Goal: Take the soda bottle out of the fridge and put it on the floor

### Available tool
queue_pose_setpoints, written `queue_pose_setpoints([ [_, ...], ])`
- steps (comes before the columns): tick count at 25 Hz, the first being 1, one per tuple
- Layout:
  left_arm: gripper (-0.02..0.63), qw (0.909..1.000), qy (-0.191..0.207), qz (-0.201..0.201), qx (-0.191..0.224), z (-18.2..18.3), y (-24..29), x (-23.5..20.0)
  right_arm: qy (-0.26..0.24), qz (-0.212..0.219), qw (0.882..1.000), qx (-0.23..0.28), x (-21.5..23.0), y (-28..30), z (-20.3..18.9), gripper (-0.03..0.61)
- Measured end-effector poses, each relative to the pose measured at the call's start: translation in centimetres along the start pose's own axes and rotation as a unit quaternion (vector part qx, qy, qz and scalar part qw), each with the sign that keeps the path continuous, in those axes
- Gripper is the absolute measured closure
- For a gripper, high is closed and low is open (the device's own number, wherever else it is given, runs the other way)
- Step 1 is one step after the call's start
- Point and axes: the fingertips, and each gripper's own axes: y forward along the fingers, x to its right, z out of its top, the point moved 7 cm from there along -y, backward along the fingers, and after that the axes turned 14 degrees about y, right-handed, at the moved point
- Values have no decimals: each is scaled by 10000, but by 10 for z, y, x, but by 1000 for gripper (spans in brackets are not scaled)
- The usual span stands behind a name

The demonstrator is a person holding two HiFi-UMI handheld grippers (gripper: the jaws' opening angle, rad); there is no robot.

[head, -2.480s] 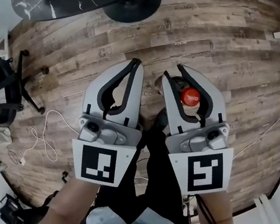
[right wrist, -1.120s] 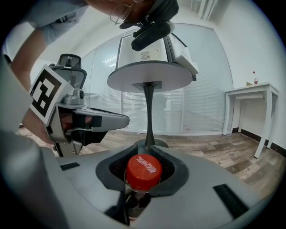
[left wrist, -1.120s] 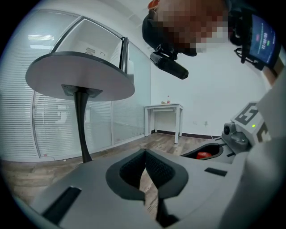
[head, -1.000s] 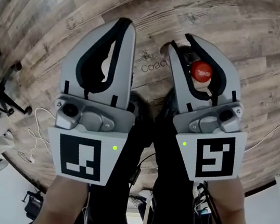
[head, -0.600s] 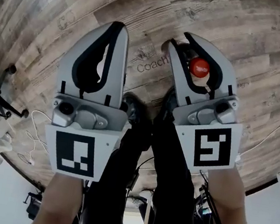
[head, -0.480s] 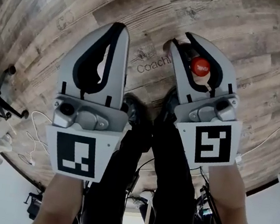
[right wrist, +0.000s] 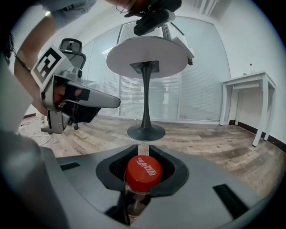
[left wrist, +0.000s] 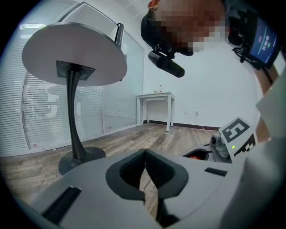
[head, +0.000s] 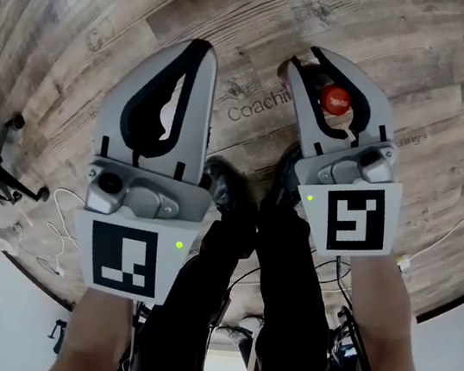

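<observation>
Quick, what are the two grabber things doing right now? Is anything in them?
Left gripper: shut, nothing in it.
Right gripper: shut on the soda bottle.

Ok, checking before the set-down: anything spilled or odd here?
Nothing stands out. The soda bottle, cap on, is clamped at the neck in the right gripper; the wood floor shows no spill. A loose white cable lies at the left.

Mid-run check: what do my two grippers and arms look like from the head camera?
The left gripper and right gripper match: light grey curved jaws with black inner pads, and a white cube at the back of each, bearing a black square marker beside a small green light. The forearms show no sleeves, and dark trousers are visible below.
</observation>
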Motion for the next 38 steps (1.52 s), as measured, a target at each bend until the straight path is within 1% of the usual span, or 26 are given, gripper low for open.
queue_pose_setpoints([
  [7,603,9999,9,-119,-71,-12,3,6,-59,-96,9999,3,10,10,-20,488],
  [18,601,9997,17,-241,-108,-21,10,11,-61,-249,9994,-223,20,19,-53,489],
  [22,603,9995,17,-297,-141,-25,11,14,-79,-267,9994,-227,22,22,-57,489],
  [26,603,9995,18,-289,-161,-26,11,12,-161,-178,9993,-300,19,29,-55,472],
  [30,603,9995,15,-283,-126,-20,11,10,-289,-67,9983,-498,11,31,-56,463],
  [38,603,9996,48,-261,-40,-13,11,10,-315,99,9982,-510,2,28,-55,431],
])
